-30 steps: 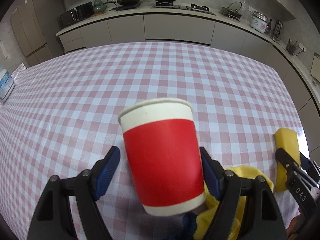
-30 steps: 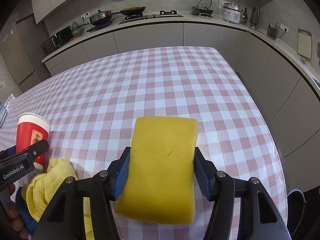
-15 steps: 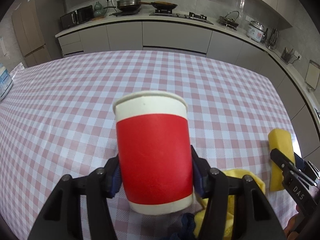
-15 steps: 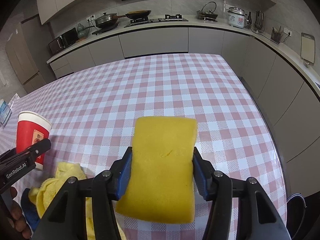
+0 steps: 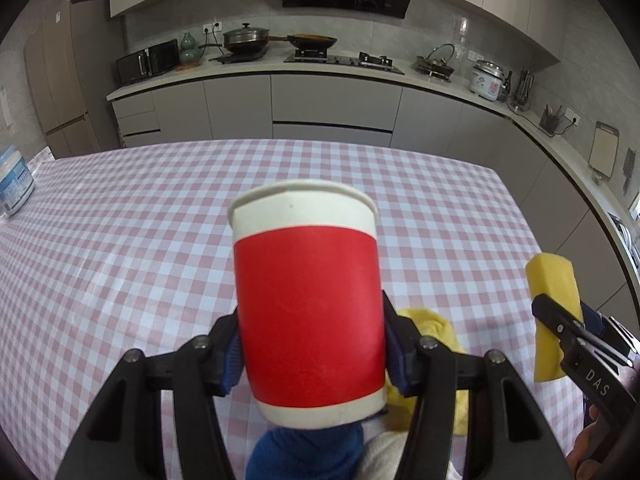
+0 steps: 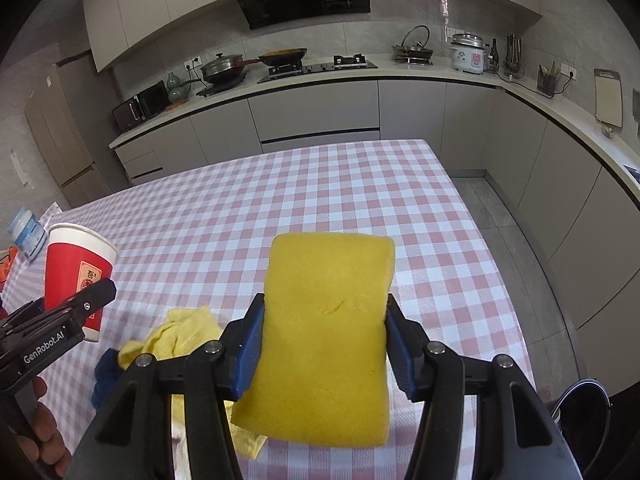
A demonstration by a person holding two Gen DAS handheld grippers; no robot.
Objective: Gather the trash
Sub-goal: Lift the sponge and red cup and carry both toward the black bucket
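Blue cloth (image 5: 308,450) under the cup (image 5: 308,312), cut off below.

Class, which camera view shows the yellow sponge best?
The right wrist view: the yellow sponge fills the centre, broad face showing, clamped by the right gripper. The left wrist view shows it only edge-on at the right border.

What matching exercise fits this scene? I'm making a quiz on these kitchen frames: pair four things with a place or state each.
Things:
1. cup
2. sponge
3. yellow cloth
4. white jar

Places or states:
A. lying crumpled on the table
B. clamped in the right gripper
C. standing at the table's far left edge
D. clamped in the left gripper

Pairs: 1-D, 2-B, 3-A, 4-C
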